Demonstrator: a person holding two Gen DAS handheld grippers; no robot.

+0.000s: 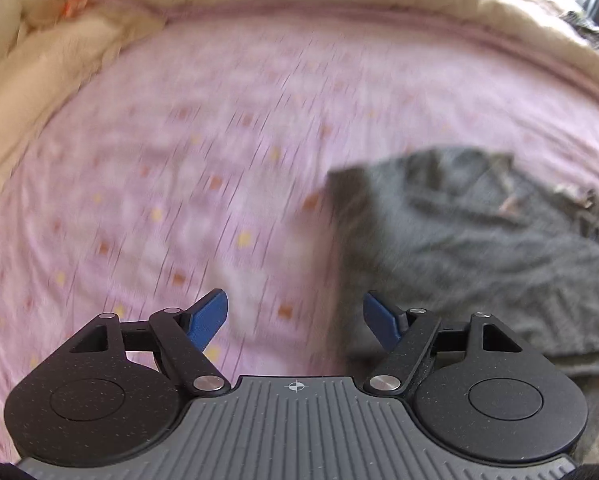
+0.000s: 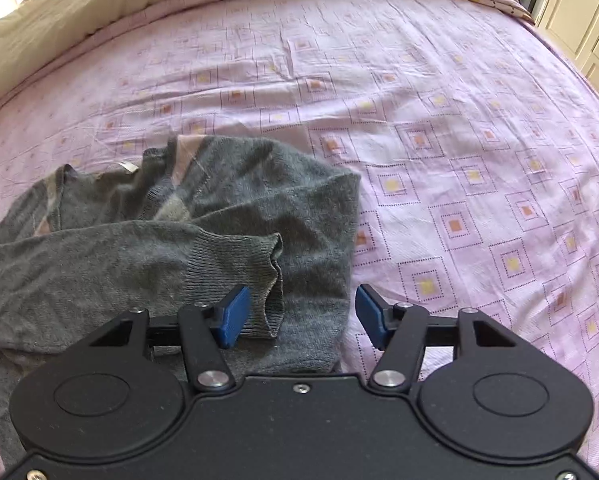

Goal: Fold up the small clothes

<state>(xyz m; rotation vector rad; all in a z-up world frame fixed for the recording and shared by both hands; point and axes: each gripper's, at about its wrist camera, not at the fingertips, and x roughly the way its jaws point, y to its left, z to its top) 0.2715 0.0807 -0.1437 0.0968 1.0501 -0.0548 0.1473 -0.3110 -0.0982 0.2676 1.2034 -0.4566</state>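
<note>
A small grey knitted sweater [image 2: 203, 216] lies on a pink patterned bedsheet [image 2: 439, 120], one sleeve folded across its body with the ribbed cuff [image 2: 267, 280] ending near the middle. My right gripper [image 2: 303, 316] hovers open over the sweater's right edge, blue pads apart, with the cuff just ahead of the left pad and nothing held. In the blurred left wrist view the sweater [image 1: 479, 248] sits to the right. My left gripper [image 1: 295, 320] is open above the sheet at the sweater's left edge, holding nothing.
A beige quilt [image 2: 79, 12] is bunched along the head of the bed, also seen as the beige quilt [image 1: 39, 80] in the left view. Cream cupboards [image 2: 587, 20] stand past the bed's right side. Bare sheet spreads right of the sweater.
</note>
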